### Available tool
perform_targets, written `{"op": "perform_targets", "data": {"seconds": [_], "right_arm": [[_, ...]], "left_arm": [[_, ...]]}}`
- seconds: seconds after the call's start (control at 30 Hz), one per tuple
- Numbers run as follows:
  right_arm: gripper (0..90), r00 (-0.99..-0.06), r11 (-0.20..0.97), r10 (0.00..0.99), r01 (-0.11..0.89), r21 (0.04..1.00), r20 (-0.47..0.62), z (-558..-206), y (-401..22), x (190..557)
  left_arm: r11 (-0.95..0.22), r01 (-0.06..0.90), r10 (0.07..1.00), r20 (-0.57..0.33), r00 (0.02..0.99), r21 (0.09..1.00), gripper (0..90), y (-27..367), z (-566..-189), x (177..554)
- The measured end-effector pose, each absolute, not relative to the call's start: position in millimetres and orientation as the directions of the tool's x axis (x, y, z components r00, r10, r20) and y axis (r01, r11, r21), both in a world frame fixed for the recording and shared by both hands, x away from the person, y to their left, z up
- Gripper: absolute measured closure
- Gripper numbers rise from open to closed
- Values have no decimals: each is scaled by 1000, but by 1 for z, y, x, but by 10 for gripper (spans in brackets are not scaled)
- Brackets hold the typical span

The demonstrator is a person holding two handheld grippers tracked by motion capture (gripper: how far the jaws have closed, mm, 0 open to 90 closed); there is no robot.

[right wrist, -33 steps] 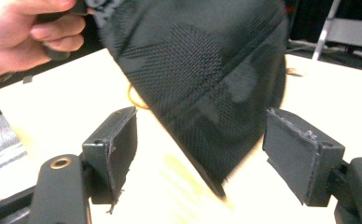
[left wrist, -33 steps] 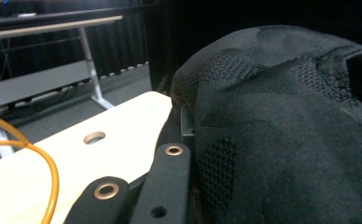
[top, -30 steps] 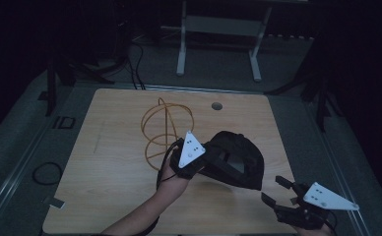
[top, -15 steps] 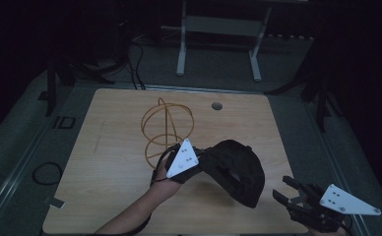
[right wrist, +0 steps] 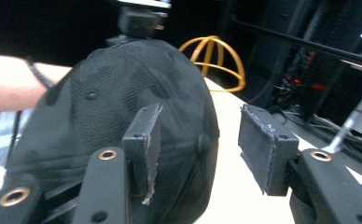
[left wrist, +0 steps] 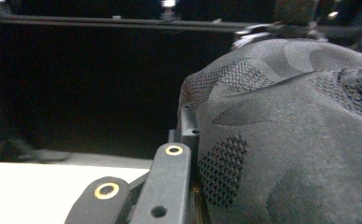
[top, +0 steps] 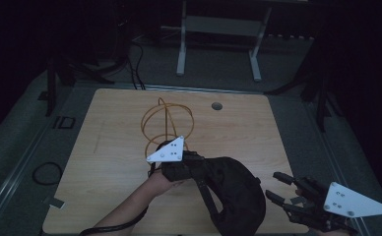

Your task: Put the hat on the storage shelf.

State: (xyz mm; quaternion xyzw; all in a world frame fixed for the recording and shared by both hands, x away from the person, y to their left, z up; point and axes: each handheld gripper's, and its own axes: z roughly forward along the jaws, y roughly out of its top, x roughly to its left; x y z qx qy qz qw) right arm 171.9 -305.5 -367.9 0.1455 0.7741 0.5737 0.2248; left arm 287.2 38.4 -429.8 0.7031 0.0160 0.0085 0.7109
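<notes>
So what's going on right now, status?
Left gripper shut on black fabric cap. Right gripper open, just been closing, nothing between fingers. Yellow wire frame behind, clear.

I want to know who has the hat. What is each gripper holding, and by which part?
The left gripper pinches the black cap at its edge. The right gripper holds nothing; its fingers are apart.

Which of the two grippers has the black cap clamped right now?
The left gripper, shut on the black cap at table centre. The right gripper at the near right edge has jaws apart, gripping nothing.
</notes>
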Motion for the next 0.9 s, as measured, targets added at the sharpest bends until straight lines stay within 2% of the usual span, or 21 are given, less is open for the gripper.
{"op": "perform_targets", "data": {"seconds": [0.07, 0.17, 0.4, 0.6, 0.67, 0.77, 0.9], "right_arm": [[481, -874, 345, 437, -57, 937, -214, -367, -296, 170], [475, -894, 393, 374, -87, 916, -245, -366, -285, 169], [450, -916, 453, 312, -90, 887, -253, -369, -266, 174], [445, -904, 485, 321, -99, 869, -282, -375, -255, 177], [414, -895, 499, 336, -95, 861, -293, -377, -253, 178], [359, -864, 524, 385, -84, 848, -323, -379, -249, 180], [356, -840, 538, 439, -39, 842, -320, -382, -247, 185]], "left_arm": [[28, 25, -21, -24, 999, 999, 889, 35, -430, 288], [19, 24, -42, -23, 999, 1000, 889, 32, -429, 288], [41, 13, 18, -14, 1000, 999, 890, 32, -424, 286], [54, 34, 60, -37, 998, 998, 890, 31, -421, 286], [52, 31, 67, -35, 997, 998, 890, 31, -421, 286], [58, 43, 72, -48, 996, 997, 890, 31, -422, 287], [66, 59, 76, -64, 995, 996, 890, 31, -422, 288]]}}
